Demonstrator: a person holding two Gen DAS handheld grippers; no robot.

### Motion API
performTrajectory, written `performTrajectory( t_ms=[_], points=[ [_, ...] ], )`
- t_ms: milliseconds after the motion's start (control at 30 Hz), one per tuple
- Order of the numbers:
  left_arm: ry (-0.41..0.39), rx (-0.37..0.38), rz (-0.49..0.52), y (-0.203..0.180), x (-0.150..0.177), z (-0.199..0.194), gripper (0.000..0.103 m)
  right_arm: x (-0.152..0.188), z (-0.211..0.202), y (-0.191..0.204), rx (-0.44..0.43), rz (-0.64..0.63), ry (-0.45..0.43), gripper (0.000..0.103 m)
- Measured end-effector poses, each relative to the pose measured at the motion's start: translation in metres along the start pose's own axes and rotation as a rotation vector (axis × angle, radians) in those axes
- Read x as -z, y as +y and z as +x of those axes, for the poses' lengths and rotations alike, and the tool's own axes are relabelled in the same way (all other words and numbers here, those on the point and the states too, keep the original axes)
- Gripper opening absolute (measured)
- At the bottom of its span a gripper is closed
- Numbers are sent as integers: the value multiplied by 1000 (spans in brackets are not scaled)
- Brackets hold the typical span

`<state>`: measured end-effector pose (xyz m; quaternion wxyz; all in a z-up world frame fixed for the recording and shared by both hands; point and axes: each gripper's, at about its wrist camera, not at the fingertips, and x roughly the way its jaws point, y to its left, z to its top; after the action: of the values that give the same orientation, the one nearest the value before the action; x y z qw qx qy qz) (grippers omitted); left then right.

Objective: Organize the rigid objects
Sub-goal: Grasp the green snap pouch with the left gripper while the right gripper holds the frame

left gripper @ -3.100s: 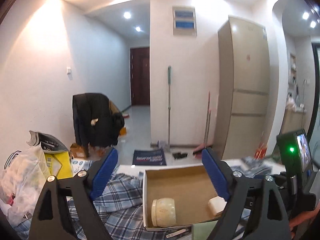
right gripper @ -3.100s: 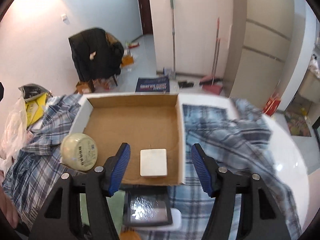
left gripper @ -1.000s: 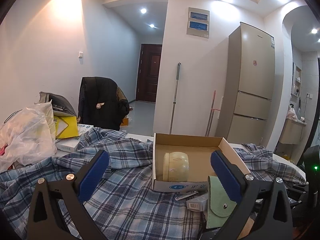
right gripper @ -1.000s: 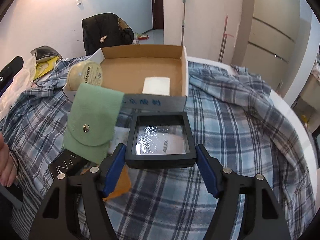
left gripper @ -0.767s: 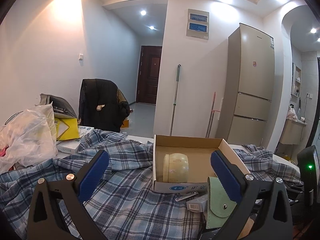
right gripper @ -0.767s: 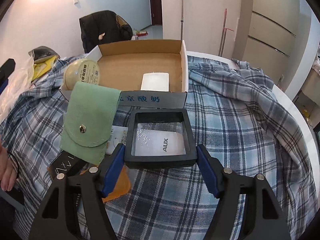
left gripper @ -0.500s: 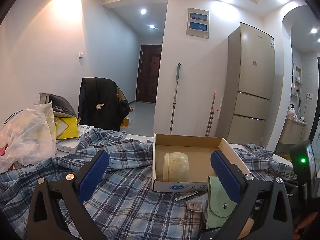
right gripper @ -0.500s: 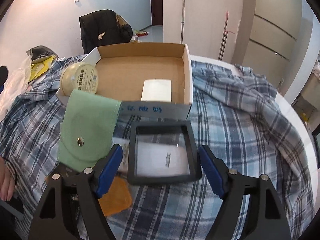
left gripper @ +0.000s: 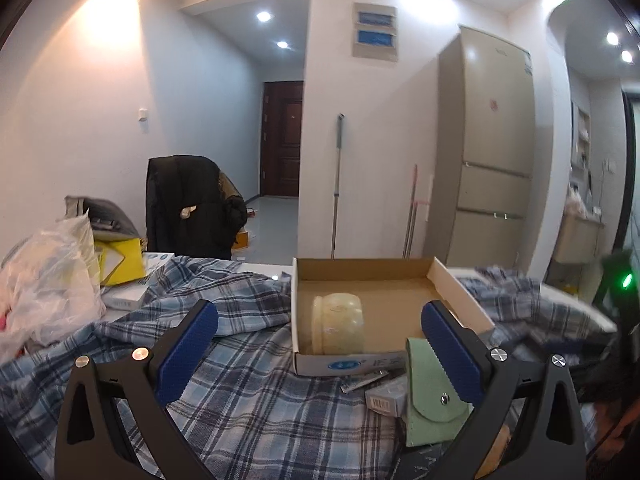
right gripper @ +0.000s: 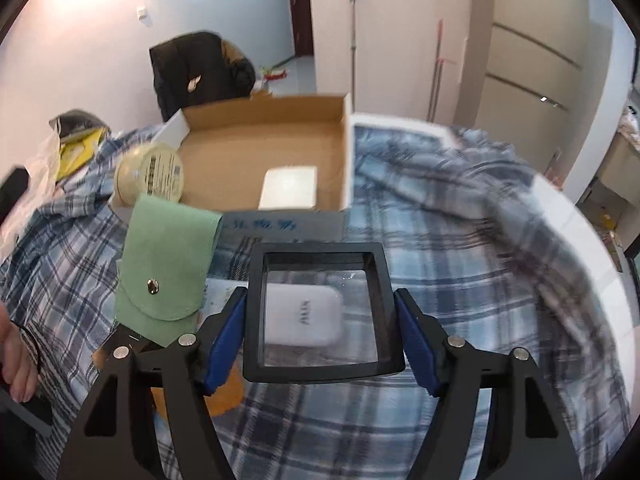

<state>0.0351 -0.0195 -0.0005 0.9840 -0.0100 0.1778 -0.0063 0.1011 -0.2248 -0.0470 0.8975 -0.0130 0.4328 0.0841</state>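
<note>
Where the right wrist view is centred, I see the open cardboard box (right gripper: 264,160) in the upper middle of the frame, resting on the plaid cloth (right gripper: 460,280) that covers the worktop. Inside the box, a flat white block (right gripper: 289,186) lies at the lower right of its floor. A round cream jar (right gripper: 150,178) stands on its side at the box's lower left corner. Below the box, the right gripper (right gripper: 322,326) is clenched on the black square-framed case (right gripper: 322,316); its jaws have just been closing, and both blue pads press the case's left and right edges. A green snap pouch (right gripper: 166,268) lies just left of the case. In the left wrist view, the left gripper (left gripper: 320,354) stands released, with nothing between its pads.
</note>
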Motion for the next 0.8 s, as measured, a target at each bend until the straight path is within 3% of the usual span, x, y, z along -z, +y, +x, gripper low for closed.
performTrajectory(
  t_ms=[233,333,433,533,800],
  points=[
    [193,39,213,-64,3,17,103,2,-26,-19,94,35,-124,70],
    [267,83,259,-92,9,32,103,3,-27,-25,82,61,-135,70],
    [309,29,312,-116,11,49,103,5,-28,-33,62,92,-128,70],
    [326,-29,309,-125,11,65,103,7,-31,-42,78,115,-134,70],
    [444,-83,249,-122,21,99,103,8,-32,-54,65,148,-141,70]
  ],
)
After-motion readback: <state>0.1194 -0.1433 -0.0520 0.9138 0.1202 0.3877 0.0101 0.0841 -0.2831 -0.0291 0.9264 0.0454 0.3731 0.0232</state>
